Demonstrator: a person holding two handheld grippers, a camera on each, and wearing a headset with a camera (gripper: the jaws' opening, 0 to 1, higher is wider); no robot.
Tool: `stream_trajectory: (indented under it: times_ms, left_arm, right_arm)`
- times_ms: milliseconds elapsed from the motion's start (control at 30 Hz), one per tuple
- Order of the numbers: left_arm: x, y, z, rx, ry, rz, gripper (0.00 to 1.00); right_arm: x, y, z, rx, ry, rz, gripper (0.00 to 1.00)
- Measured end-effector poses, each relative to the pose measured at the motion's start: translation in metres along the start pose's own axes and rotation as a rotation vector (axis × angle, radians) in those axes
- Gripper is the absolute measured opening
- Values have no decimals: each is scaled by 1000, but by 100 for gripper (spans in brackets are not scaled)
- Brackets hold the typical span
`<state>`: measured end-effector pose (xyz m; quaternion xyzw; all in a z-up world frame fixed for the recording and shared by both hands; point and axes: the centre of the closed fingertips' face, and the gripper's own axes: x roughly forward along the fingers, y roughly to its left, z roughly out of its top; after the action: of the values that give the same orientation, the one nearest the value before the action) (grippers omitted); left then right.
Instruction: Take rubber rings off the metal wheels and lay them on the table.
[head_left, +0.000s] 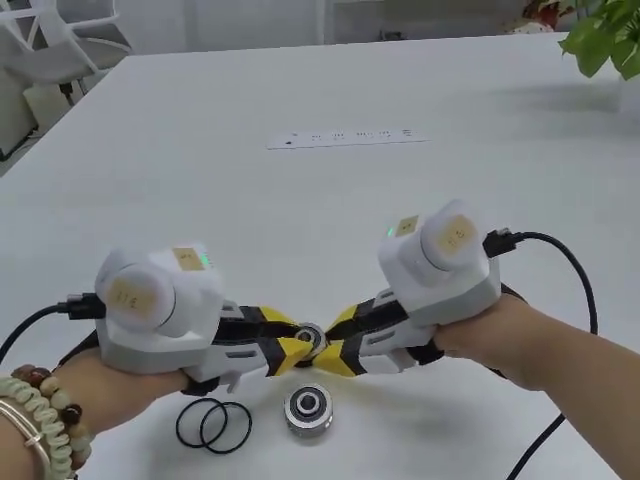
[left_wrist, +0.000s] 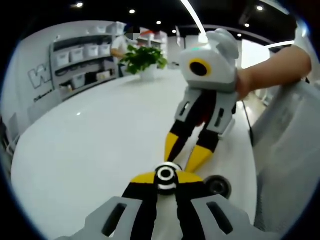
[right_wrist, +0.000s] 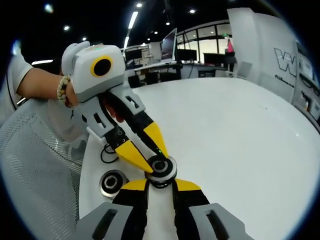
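A small metal wheel (head_left: 309, 337) with a dark ring on its rim is held just above the white table (head_left: 300, 210) between both grippers. My left gripper (head_left: 297, 346) comes in from the left and is shut on it; in the left gripper view its yellow tips (left_wrist: 166, 182) clamp the wheel (left_wrist: 166, 172). My right gripper (head_left: 326, 350) meets it from the right, shut on the wheel's rim (right_wrist: 162, 167). A second wheel (head_left: 308, 411) lies on the table below them. Two black rubber rings (head_left: 213, 424) lie to its left.
A white strip with small marks (head_left: 345, 137) lies mid-table. A green plant (head_left: 605, 40) stands at the far right corner. A black cable (head_left: 572, 270) trails from the right gripper. A white chair (head_left: 60, 45) stands past the far left edge.
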<state>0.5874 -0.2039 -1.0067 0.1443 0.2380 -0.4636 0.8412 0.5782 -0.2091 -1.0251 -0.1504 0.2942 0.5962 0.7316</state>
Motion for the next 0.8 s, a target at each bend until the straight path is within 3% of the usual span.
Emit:
stream_trajectory:
  times_ms: [800]
  left_arm:
    - [1,-1,0,-8,14,15,14]
  right_arm:
    - [-4,1,-2,18,-10,12,10]
